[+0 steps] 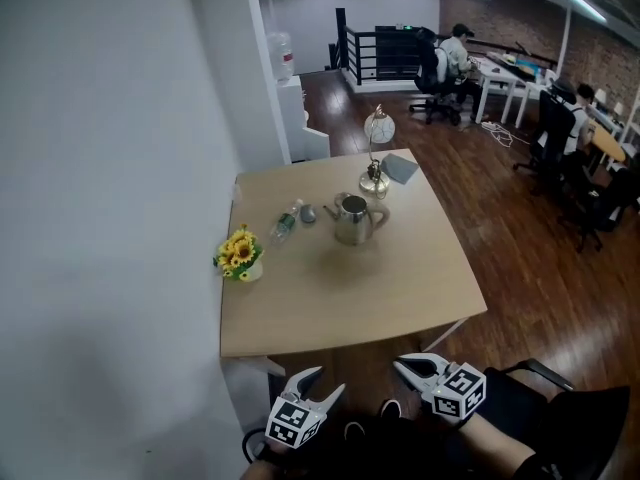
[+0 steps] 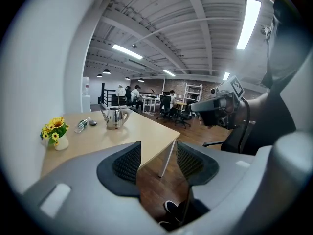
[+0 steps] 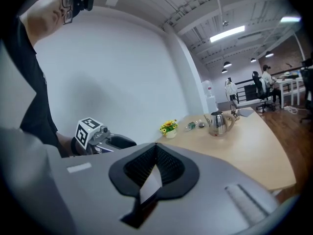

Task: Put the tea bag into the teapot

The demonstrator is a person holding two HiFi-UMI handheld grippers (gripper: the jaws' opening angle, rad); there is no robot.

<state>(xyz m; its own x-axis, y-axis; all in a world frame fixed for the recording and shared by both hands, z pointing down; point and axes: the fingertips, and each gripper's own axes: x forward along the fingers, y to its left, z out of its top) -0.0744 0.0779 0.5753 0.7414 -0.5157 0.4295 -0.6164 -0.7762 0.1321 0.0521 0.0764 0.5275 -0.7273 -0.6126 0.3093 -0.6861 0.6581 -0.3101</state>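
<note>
Table [image 1: 380, 288] bears teapot [image 1: 352, 218] — right gripper [image 3: 156, 155] pinches, seemingly, the tea bag [image 3: 150, 184].

The head camera is looking forward and steeply down from above the near edge of the table [image 1: 400, 298], taking in its whole top from well back, with the left gripper [image 1: 322, 382] and right gripper [image 1: 408, 366] sitting at the bottom of the frame; the left gripper camera is riding low, short of that edge, facing along its jaws across the room; the right gripper camera is facing toward the white wall. All three are sharing the table, teapot [image 1: 352, 218] and sunflowers [image 1: 240, 253], all far off; each gripper camera is catching the other gripper.
</note>
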